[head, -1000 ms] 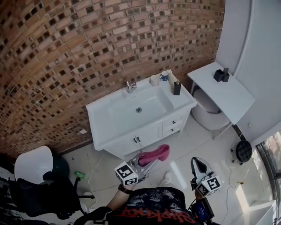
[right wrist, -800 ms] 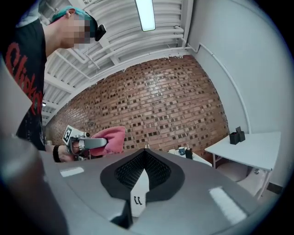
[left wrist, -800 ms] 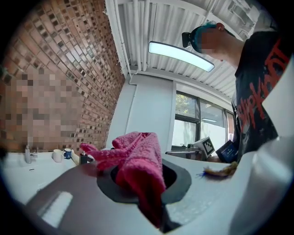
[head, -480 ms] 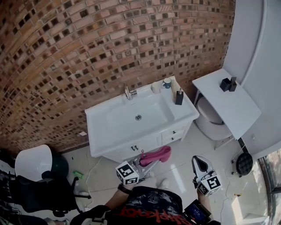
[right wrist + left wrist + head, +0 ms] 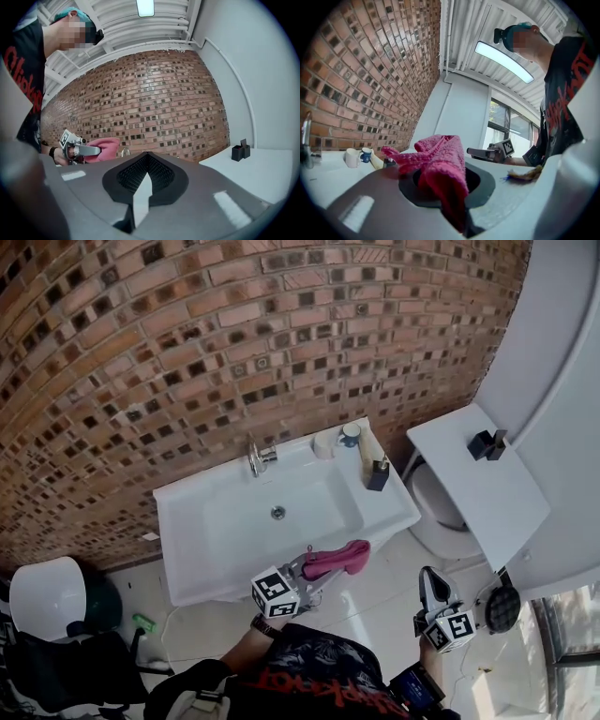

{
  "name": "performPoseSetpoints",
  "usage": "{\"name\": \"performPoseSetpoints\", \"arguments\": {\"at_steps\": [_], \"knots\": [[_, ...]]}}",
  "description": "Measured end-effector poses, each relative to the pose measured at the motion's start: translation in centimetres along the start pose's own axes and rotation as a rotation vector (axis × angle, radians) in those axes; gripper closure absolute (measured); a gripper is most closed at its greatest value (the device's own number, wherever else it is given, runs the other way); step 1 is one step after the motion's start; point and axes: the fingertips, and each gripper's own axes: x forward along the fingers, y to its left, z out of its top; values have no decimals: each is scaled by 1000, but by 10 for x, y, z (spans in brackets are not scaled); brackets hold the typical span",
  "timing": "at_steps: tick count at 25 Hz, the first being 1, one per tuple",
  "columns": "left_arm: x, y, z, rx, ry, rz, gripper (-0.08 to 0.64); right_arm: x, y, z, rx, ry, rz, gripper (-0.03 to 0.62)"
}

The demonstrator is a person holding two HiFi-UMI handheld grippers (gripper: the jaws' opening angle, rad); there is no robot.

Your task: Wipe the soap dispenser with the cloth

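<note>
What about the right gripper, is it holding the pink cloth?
No, the pink cloth is clamped in the left gripper, while the right gripper has its jaws closed together on nothing.

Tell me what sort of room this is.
Probably a bathroom: a white sink with a faucet stands against a brick wall, a soap dispenser sits on its rim, and what looks like a toilet is beside it.

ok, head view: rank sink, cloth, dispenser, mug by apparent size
1. sink
2. cloth, though it's nearer the camera
3. dispenser and mug: look about alike, not ranked
</note>
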Motion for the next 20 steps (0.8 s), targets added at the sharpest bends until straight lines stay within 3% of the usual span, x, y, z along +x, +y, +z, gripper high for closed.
{"name": "performPoseSetpoints", "arguments": {"at_steps": [3, 7, 14, 20], "knots": [[15, 44, 39, 48, -28, -27, 509, 59, -12, 15, -12, -14, 4, 592], [13, 94, 70, 72, -59, -14, 509, 126, -13, 20, -84, 43, 45, 591], [7, 174, 76, 2, -79, 153, 509, 221, -63, -4, -170, 188, 111, 589], [18, 217, 82, -14, -78, 324, 509, 284, -143, -71, -183, 327, 135, 504]]}}
